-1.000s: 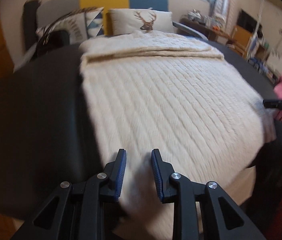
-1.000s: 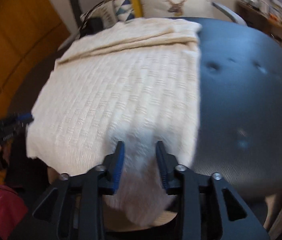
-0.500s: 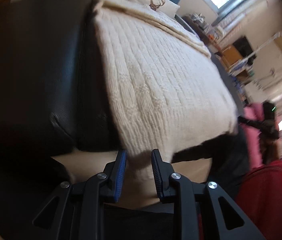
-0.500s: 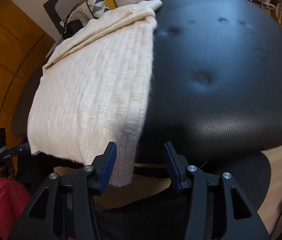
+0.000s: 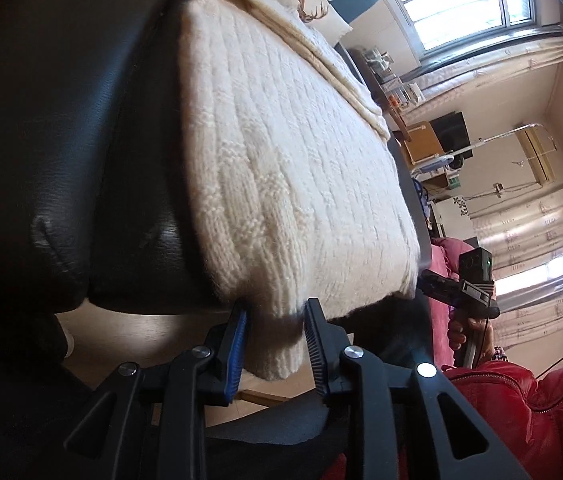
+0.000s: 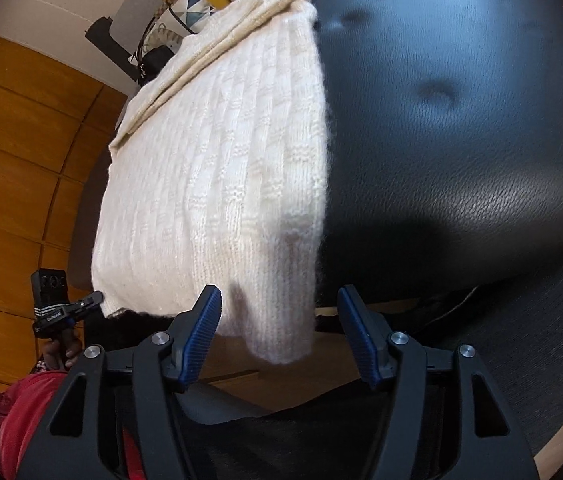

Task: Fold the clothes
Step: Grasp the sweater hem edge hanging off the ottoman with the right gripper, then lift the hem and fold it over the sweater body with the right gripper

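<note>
Both tools have dropped from above the cream sweater (image 5: pixel 281 168) to its near hem, which hangs over the front edge of the black leather seat (image 5: pixel 61 140). The left tool (image 5: pixel 275 344) sits narrow with the hem corner between its pads (can't tell if it's really pinching yet). The right tool (image 6: pixel 279 334) has opened wide around its hanging corner, not touching. Looks like lining up a lift-and-fold. Bare leather stretches off to the right (image 6: pixel 461 120), so there's room.

A cream ribbed-knit sweater (image 5: pixel 281 160) lies flat on a black tufted leather seat (image 6: pixel 461 140), its hem hanging over the near edge, its far end folded.
</note>
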A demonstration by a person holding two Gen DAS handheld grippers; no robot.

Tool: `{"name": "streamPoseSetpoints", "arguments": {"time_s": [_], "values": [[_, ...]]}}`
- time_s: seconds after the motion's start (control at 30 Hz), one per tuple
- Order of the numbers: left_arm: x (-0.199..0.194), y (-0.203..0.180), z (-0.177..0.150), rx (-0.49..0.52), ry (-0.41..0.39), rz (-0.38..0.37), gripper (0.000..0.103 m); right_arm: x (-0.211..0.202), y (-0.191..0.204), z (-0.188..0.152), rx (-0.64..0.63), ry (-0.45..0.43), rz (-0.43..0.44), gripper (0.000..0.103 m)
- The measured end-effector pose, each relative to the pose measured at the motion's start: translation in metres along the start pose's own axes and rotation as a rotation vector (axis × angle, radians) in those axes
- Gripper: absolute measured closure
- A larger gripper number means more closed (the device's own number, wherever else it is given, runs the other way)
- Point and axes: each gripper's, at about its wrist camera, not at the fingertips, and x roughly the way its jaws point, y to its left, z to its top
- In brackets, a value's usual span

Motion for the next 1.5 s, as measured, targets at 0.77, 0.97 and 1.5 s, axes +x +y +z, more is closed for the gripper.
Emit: {"name": "streamPoseSetpoints", "arguments": {"time_s": [0.77,0.97,1.5], "values": [[-0.006,0.024,0.001,-0.196,-0.017,-0.096,0.066,0.031,0.009,-0.005,0.021,0.09,0.076,0.087],[0.008,0.012,0.005,-0.172,0.039,-0.057,0.066,0.03,0.008,-0.004,0.042,0.066,0.108,0.078],[-0.011,-0.002,-0.011,-0.112,-0.043,-0.032,0.091,0.034,0.025,0.004,0.015,0.041,0.085,0.093]]}}
